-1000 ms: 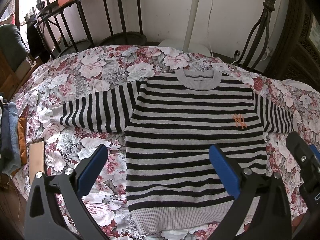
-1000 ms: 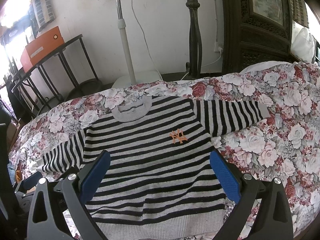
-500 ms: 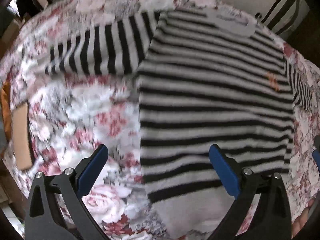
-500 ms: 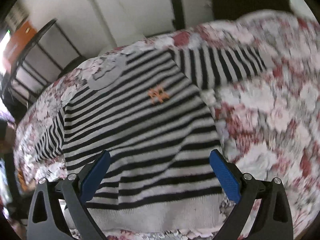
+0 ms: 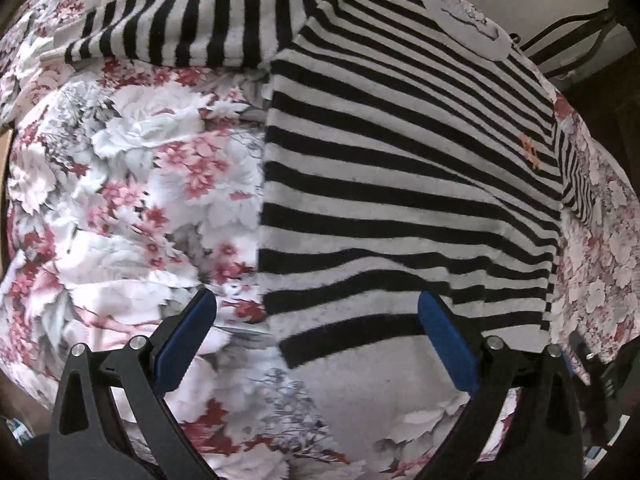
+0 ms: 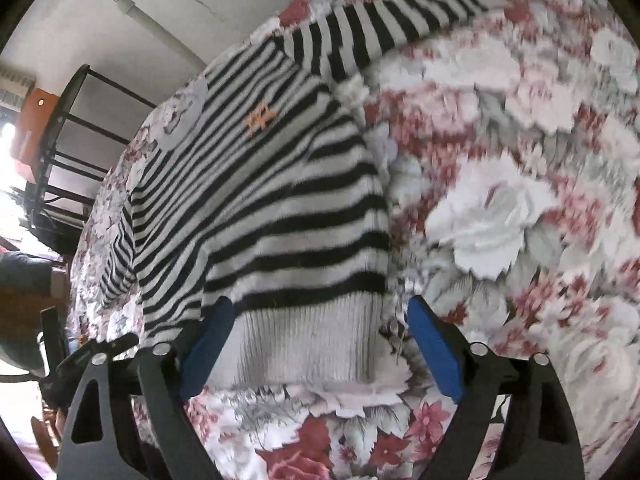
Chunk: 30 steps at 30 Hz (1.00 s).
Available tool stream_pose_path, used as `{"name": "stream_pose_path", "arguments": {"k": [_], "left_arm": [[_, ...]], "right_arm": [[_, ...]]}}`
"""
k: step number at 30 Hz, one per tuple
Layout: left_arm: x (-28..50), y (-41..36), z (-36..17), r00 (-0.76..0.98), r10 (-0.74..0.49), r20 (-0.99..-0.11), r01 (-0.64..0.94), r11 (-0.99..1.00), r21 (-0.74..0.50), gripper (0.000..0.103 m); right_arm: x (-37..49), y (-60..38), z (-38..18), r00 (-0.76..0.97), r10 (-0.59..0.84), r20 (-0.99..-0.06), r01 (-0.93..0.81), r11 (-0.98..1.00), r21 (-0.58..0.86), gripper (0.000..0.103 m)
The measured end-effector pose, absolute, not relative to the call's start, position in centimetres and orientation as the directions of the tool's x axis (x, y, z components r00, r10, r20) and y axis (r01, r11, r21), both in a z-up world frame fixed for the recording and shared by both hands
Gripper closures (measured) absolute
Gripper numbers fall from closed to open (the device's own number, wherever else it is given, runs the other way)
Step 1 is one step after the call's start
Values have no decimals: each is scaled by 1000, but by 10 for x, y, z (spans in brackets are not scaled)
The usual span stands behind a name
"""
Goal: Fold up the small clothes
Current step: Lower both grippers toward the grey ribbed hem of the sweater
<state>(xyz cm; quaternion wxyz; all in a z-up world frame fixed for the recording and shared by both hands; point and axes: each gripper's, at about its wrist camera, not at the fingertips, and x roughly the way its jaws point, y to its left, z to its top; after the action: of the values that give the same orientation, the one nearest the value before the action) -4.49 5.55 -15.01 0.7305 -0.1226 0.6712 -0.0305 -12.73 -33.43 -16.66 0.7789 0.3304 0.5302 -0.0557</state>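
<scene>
Both grippers — left [image 5: 316, 340], right [image 6: 316, 340] — dropped to sweater [image 5: 400, 184] hem.

One striped sweater [image 5: 400, 168], one floral bedspread [image 5: 120, 184], two tools [image 5: 316, 336] [image 6: 316, 336]

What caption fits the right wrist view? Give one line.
Open right hand-held gripper straddling the striped sweater hem corner on a floral bedspread.

Left gripper [image 5: 316, 336] and right gripper [image 6: 316, 338] are both held low and tilted downward, blue-padded jaws spread wide, nothing clasped between them.
</scene>
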Motion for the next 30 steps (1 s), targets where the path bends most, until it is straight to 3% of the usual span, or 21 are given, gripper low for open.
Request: {"name": "stream_pose_path", "arguments": {"k": [5, 8, 9, 10, 11, 13, 19, 23, 24, 26, 27, 29, 30], "left_arm": [[-47, 52, -154, 109, -232, -967, -122, 962, -245, 5], [-37, 52, -160, 105, -253, -962, -135, 955, -265, 5], [-37, 53, -162, 100, -259, -961, -144, 952, -272, 5], [-37, 54, -165, 91, -268, -959, -154, 948, -279, 7], [-37, 55, -167, 76, -274, -959, -161, 945, -283, 17], [-41, 57, -170, 44, -315, -948, -178, 931, -318, 38], [-58, 56, -160, 39, -348, -937, -130, 927, -350, 65], [-61, 53, -164, 15, -312, -950, -110, 944, -312, 67], [-61, 52, -166, 14, -302, -953, -113, 947, -302, 67], [-60, 49, -170, 12, -302, -953, -119, 946, -301, 55], [-59, 46, -171, 9, -306, -952, -113, 946, -305, 51], [-58, 40, -172, 7, -294, -956, -84, 952, -293, 44], [-59, 38, -171, 9, -280, -960, -69, 957, -280, 45]], "right_arm": [[-133, -341, -186, 411, 299, -861, 483, 730, 484, 17], [-133, -343, -202, 396, 348, -850, 510, 686, 519, 25], [-132, -342, -204, 390, 334, -858, 509, 698, 503, 37], [-130, -341, -203, 391, 321, -863, 506, 708, 492, 67], [-131, -342, -200, 409, 309, -859, 505, 707, 495, 85], [-137, -347, -195, 449, 333, -829, 514, 663, 544, 93], [-133, -339, -152, 421, 245, -873, 442, 785, 434, 95], [-133, -342, -160, 344, 221, -912, 436, 823, 364, 95], [-132, -343, -169, 309, 250, -918, 436, 820, 370, 89], [-136, -345, -184, 266, 270, -925, 470, 802, 369, 71], [-138, -348, -187, 276, 285, -918, 485, 783, 389, 50], [-138, -351, -189, 296, 306, -905, 487, 767, 418, 47], [-137, -352, -191, 300, 310, -902, 486, 764, 424, 51]]}}
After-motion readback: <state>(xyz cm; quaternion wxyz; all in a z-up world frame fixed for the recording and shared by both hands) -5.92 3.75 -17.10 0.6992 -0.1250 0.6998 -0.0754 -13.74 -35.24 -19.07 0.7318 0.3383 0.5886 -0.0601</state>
